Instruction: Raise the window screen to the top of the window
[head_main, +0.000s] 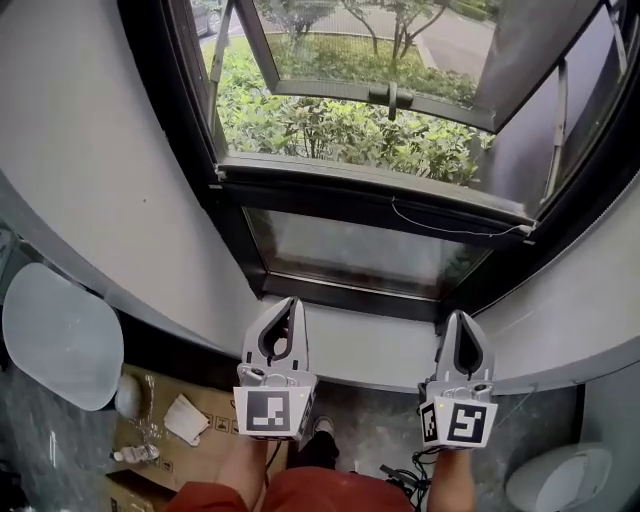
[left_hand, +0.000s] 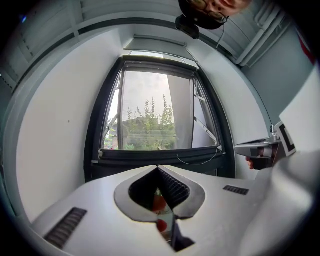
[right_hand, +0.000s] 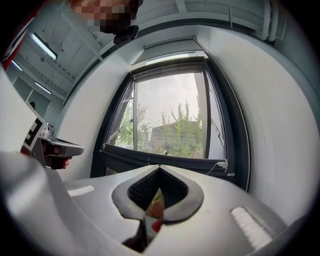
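The left gripper (head_main: 292, 306) and right gripper (head_main: 460, 320) sit closest, held side by side above the pale sill (head_main: 370, 345) and pointing at the window. Each gripper's own view shows its fingers pressed together with nothing between them.

The step in hand looks like the approach, since both grippers are well apart from the window screen and touch nothing.

The screen's bottom rail (head_main: 370, 195) is a dark bar lying low across the black window frame (head_main: 165, 120), just above the fixed lower pane (head_main: 350, 250). A thin pale cord (head_main: 450, 228) hangs slack from the rail towards its right end. The mesh above the rail is too fine to make out, and shrubs (head_main: 330, 125) and an outward-swung sash (head_main: 380, 90) show through it. In the left gripper view a dark housing (left_hand: 159, 61) runs along the top of the frame, probably where the rail must end up.

Next, the fingers would likely need to spread and take the rail, or hook under it, one gripper towards each end. Both would then lift evenly so the bar stays level in its side tracks.
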